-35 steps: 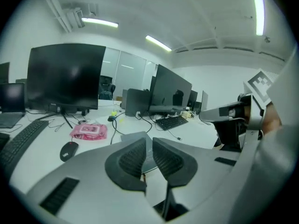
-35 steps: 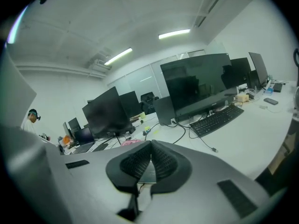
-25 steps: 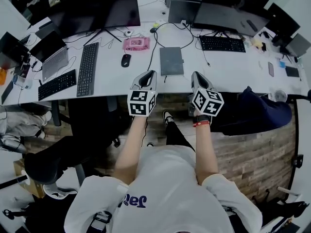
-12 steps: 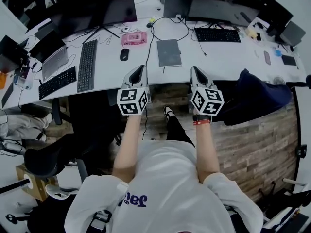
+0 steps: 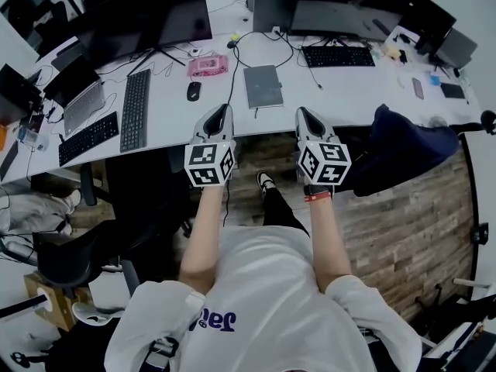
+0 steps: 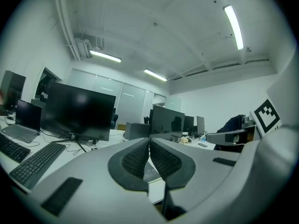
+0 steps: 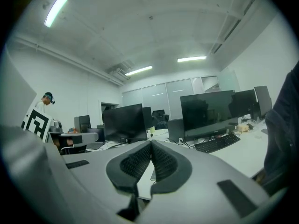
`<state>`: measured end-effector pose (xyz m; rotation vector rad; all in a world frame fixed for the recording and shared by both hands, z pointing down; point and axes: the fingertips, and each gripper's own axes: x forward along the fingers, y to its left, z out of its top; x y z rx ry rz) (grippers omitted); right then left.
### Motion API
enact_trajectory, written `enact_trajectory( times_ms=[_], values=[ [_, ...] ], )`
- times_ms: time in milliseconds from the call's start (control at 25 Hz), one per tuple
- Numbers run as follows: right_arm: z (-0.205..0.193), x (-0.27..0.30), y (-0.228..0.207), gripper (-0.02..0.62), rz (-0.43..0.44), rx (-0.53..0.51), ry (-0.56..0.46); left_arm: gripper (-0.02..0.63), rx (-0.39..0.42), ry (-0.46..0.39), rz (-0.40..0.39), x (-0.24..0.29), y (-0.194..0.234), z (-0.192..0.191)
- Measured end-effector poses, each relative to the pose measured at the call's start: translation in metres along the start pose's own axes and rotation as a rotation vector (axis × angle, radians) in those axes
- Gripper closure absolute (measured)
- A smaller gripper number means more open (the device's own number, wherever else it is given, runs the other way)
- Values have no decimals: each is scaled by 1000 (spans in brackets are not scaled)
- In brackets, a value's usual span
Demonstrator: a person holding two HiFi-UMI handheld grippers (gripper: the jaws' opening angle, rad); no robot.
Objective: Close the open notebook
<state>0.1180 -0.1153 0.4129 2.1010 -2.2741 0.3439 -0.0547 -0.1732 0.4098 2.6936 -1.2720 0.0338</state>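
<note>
A grey notebook (image 5: 263, 86) lies closed and flat on the white desk (image 5: 349, 99), just beyond the front edge. In the head view both grippers hover in front of that edge and point at the desk, short of the notebook. My left gripper (image 5: 222, 112) is to the notebook's near left, and its jaws meet with nothing between them (image 6: 149, 141). My right gripper (image 5: 303, 114) is to its near right, also shut and empty (image 7: 151, 144). Neither touches the notebook.
Left of the notebook are a black mouse (image 5: 192, 91), a pink case (image 5: 208, 66) and a black keyboard (image 5: 134, 108). Monitors (image 5: 147, 18) line the back. Another keyboard (image 5: 338, 56) lies at the right. A dark jacket (image 5: 403, 149) hangs over a chair right of me.
Both grippers have drawn back from over the desk edge toward my body and away from the notebook. The left one has also shifted a little to the left. The notebook has stayed closed.
</note>
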Motion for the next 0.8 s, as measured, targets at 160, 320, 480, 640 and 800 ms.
enact_trajectory(
  times_ms=[160,320,480,640,800],
  values=[
    [-1,-4,6,581,3,-6,3,581,-7,-12,-5,-1,1,3],
    [-2,-14,11,581,3,-11,-4,581,-1,-15,-25,-2,-5,4],
    [-8,-18,17,581,32,-15,-27,581,-2,22,-67,-2,-12,-12],
    [-4,-10,29,581,114,-69,-37,580,40,139,-123,-4,-12,-53],
    [17,3,59,581,283,-181,-59,580,148,329,-139,-8,3,-124]
  ],
)
